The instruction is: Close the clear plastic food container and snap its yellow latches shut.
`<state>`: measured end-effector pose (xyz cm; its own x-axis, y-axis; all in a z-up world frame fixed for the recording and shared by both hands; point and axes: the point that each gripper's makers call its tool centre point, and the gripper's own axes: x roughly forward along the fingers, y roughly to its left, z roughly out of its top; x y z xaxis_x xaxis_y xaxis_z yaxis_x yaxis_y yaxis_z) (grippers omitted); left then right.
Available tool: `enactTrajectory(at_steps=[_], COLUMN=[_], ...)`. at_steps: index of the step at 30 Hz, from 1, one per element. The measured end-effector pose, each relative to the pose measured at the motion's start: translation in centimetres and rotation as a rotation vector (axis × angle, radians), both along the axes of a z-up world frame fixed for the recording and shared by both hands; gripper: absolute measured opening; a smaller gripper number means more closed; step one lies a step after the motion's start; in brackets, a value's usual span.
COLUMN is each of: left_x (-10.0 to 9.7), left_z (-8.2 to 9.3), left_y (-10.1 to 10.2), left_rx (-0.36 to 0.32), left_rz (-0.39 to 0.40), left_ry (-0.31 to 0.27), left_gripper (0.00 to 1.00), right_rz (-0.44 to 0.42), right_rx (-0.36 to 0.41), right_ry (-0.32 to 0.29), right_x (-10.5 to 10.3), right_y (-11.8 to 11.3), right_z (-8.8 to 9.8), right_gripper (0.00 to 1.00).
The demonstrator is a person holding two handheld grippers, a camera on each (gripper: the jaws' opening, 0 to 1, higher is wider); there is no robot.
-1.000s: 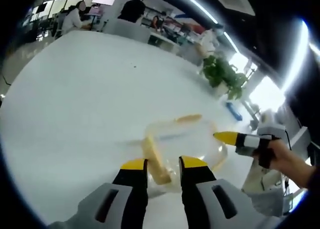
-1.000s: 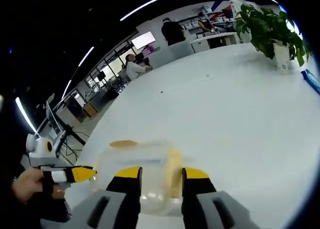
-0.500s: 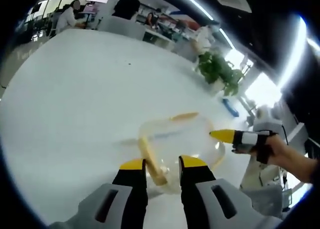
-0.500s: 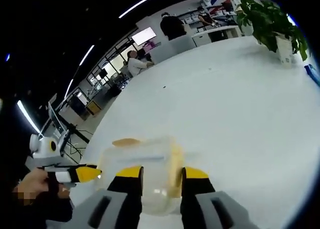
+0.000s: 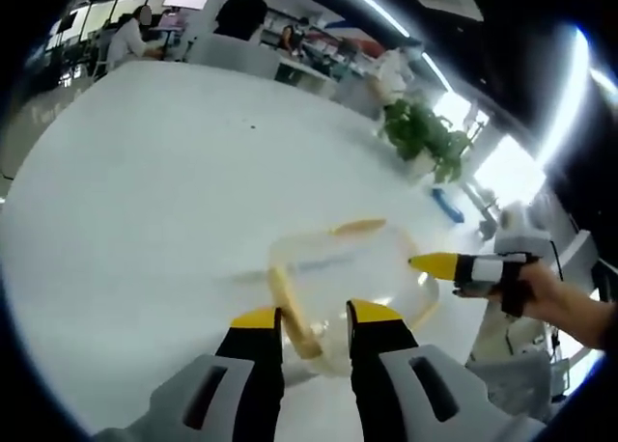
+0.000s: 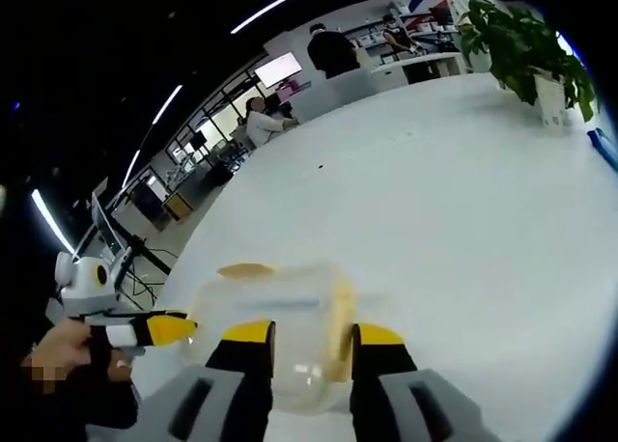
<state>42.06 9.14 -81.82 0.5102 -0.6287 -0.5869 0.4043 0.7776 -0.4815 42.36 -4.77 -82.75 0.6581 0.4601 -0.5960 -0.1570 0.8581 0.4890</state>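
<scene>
Left gripper view: the left gripper (image 5: 315,318) is held spread, nothing pinched, with the container (image 5: 348,283) just past the fingertips on the table (image 5: 145,191). A yellow latch (image 5: 288,307) sits between the fingers. The right gripper (image 5: 435,264) is seen at the container's far side.

Right gripper view: fingers spread too, container (image 6: 275,312) right ahead, side latch (image 6: 340,317) by the right finger. Probably best if the box is steadied before latches get pressed.

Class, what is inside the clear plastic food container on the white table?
Through the clear plastic food container nothing can be made out inside, just its yellow latches and the white table behind. Glare and the right gripper cover its near part.
</scene>
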Motion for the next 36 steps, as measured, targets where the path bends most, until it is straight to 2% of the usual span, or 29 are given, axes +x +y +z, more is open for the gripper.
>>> enactTrajectory(at_steps=[4, 12, 16, 18, 20, 23, 27, 33, 36], left_x=[-0.1, 0.2, 0.1, 0.1, 0.2, 0.2, 0.5, 0.6, 0.3], left_z=[0.1, 0.0, 0.1, 0.0, 0.0, 0.1, 0.4, 0.9, 1.1], left_y=[0.1, 0.2, 0.2, 0.4, 0.3, 0.2, 0.7, 0.9, 0.8], left_rx=[0.026, 0.021, 0.027, 0.015, 0.011, 0.015, 0.048, 0.096, 0.155], left_rz=[-0.011, -0.009, 0.004, 0.012, 0.010, 0.012, 0.027, -0.001, -0.061], left_ry=[-0.029, -0.018, -0.023, -0.011, -0.007, -0.002, -0.022, -0.061, -0.088], left_gripper=[0.23, 0.23, 0.24, 0.24, 0.25, 0.25, 0.24, 0.32, 0.38], right_rz=[-0.012, -0.031, -0.019, 0.019, 0.026, 0.001, -0.006, -0.014, -0.002], right_rx=[0.000, 0.005, -0.023, -0.055, -0.063, -0.020, -0.012, -0.027, -0.052], right_ry=[-0.011, -0.024, -0.074, -0.105, -0.104, -0.076, -0.071, -0.101, -0.121], right_x=[-0.3, -0.3, -0.4, -0.7, -0.7, -0.9, -1.1, -0.8, -0.6], right_y=[0.1, 0.1, 0.4, 0.8, 1.0, 1.1, 0.9, -0.2, -0.5], right_z=[0.1, 0.3, 0.4, 0.4, 0.4, 0.0, 0.1, 1.3, 1.8], right_gripper=[0.29, 0.29, 0.32, 0.36, 0.39, 0.42, 0.42, 0.42, 0.42])
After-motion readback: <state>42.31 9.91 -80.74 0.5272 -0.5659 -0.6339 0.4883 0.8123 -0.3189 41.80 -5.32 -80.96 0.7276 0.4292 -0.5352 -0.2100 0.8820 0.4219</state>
